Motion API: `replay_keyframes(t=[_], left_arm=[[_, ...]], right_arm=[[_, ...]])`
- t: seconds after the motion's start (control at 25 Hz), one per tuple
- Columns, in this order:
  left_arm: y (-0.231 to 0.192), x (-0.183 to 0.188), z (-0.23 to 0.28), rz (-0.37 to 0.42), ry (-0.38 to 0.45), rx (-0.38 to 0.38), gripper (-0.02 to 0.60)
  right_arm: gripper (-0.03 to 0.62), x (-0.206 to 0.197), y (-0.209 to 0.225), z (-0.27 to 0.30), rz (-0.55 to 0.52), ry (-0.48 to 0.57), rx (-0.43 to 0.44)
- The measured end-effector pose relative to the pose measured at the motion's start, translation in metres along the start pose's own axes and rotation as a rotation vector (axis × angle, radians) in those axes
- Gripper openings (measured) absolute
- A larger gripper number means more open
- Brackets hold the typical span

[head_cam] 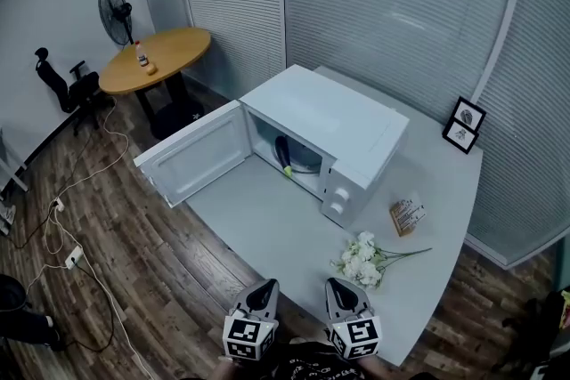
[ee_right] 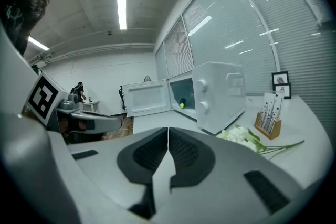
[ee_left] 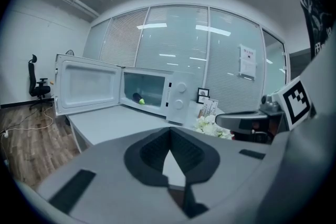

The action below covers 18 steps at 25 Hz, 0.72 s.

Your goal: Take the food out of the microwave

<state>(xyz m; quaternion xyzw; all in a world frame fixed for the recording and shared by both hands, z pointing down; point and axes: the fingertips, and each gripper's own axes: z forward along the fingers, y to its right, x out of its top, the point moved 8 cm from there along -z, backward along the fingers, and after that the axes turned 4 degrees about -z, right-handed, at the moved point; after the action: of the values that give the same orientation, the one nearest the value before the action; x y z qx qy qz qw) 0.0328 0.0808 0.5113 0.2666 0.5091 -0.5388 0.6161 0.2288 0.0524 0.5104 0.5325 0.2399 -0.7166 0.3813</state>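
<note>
Head view: dark food (head_cam: 282, 153) lies front-to-back in microwave (head_cam: 356, 125), green tip outward.

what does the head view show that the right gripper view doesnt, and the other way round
Only the head view: a power strip on the floor. Only the right gripper view: a ceiling light, and the right gripper with its jaws shut and nothing between them. Both: the microwave with its door open, the food inside it, the flowers, the card holder and the frames.
</note>
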Motion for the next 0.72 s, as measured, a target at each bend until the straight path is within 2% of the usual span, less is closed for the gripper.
replay_keyframes(t=[0.32, 0.72], left_arm=[[-0.049, 0.029, 0.034, 0.024, -0.006, -0.064, 0.008], [-0.121, 0.057, 0.068, 0.029, -0.009, -0.087, 0.008]], right_arm=[[0.005, 0.016, -0.002, 0.051, 0.026, -0.011, -0.056], [0.006, 0.039, -0.012, 0.116, 0.030, -0.024, -0.122]])
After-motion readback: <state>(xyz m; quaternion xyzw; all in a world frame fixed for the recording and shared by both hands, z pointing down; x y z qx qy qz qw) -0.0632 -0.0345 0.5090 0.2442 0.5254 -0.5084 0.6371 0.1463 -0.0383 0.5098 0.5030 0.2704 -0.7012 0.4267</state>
